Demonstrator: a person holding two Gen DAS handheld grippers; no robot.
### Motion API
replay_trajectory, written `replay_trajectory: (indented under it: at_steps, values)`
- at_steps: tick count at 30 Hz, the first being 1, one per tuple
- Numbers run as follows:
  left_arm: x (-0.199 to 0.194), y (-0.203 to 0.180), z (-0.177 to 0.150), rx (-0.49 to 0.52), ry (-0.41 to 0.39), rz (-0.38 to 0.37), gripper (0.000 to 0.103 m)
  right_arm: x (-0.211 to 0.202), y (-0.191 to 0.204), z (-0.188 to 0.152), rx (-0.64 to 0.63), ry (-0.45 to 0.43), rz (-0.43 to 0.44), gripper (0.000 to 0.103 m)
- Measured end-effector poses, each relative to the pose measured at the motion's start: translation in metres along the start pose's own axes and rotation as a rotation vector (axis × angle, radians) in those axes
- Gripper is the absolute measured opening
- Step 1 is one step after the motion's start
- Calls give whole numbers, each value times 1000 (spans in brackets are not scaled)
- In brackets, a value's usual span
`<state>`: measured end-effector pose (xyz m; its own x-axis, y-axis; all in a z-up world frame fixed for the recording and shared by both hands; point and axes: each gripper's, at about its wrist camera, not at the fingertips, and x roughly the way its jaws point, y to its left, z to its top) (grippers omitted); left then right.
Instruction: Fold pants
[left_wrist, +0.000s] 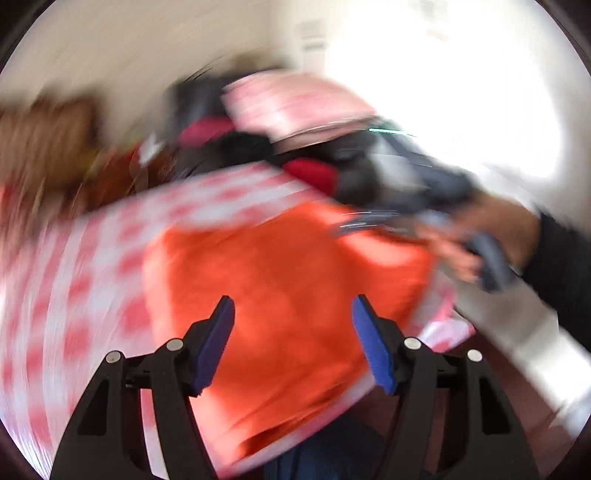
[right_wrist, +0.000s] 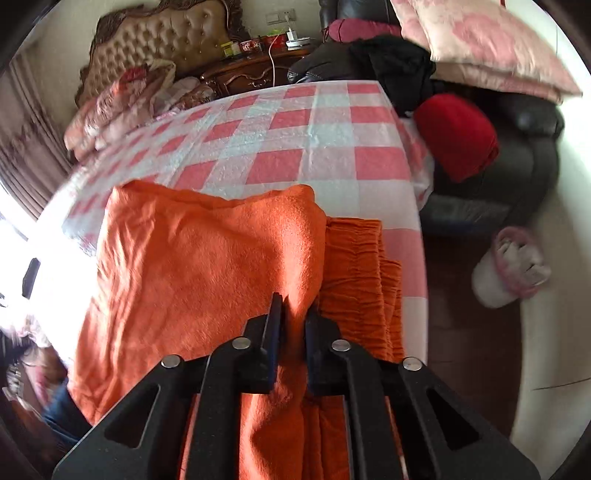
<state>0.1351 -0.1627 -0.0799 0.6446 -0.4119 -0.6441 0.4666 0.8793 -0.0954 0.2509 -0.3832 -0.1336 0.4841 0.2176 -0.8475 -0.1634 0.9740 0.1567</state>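
The orange pants lie folded on a table under a red-and-white checked cloth, their gathered waistband on the right. My right gripper points down at the near edge, its jaws close together with a raised ridge of the orange fabric pinched between them. The left wrist view is badly blurred. There my left gripper hangs open above the pants, with nothing between its blue pads. A person's hand with the other gripper shows at the right.
A black sofa to the right of the table carries a red cushion, dark clothes and a pink pillow. A pink slipper lies on the floor. A tufted headboard and a wooden nightstand stand behind.
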Motion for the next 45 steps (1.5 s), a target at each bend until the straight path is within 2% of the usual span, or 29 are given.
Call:
replay_trajectory:
  at_steps: [1,2,4,5,6,7,8,10,13,15,17,18,19,22,26,29,32,34,35,37,41,44,45]
  values:
    - [-1,18,-3,-79,32,-6,65,-4,2,-1,-4,-5,-6,23]
    - [1,44,-7,-193,79,-39,65,-7,2,-3,-1,-4,-13,25]
    - [10,98,-28,-478,178,-141,64,-8,-3,-5,22,5,-6,24]
    - [15,116,-39,-576,217,-174,63,-7,-8,-7,50,23,25,18]
    - [17,124,-42,-619,233,-192,60,-8,-11,-9,66,28,43,15]
    - [18,131,-51,-661,246,-235,57,-9,-12,-9,72,31,52,7]
    - [21,136,-55,-695,261,-293,57,-12,-11,-9,75,32,63,5]
    - [29,141,-64,-764,307,-387,51,-21,-6,-9,74,18,52,4]
    - [38,139,-76,-821,353,-450,47,-39,2,-10,72,-13,34,4]
    - [45,140,-76,-843,371,-489,47,-40,1,-12,77,-5,-8,4]
    - [53,131,-73,-828,398,-533,46,-32,0,-18,84,23,-53,4]
    - [57,128,-71,-803,412,-524,37,-29,-1,-20,85,29,-68,4]
    - [63,125,-64,-782,426,-509,23,-26,-1,-22,87,31,-75,4]
    - [71,129,-58,-741,431,-499,13,-18,-5,-24,112,26,-86,4]
    - [55,148,-44,-655,360,-423,11,-8,4,-21,120,12,-113,4]
    - [39,165,-38,-625,326,-360,11,-1,19,-18,131,-16,-73,4]
    - [30,172,-41,-620,329,-323,11,8,38,-13,118,-42,-54,4]
    - [22,164,-47,-586,344,-311,11,10,44,-11,112,-52,-69,4]
    - [20,158,-48,-566,347,-301,16,7,45,-10,116,-60,-80,4]
    - [11,151,-45,-531,332,-264,39,-8,49,-10,104,-94,-110,4]
    - [-12,137,-31,-367,236,-114,42,-21,53,-11,74,-105,-161,4]
    - [-21,119,-17,-225,158,13,42,2,40,-17,99,-22,-148,4]
    - [-22,114,-13,-194,138,32,46,1,40,-19,99,-38,-154,4]
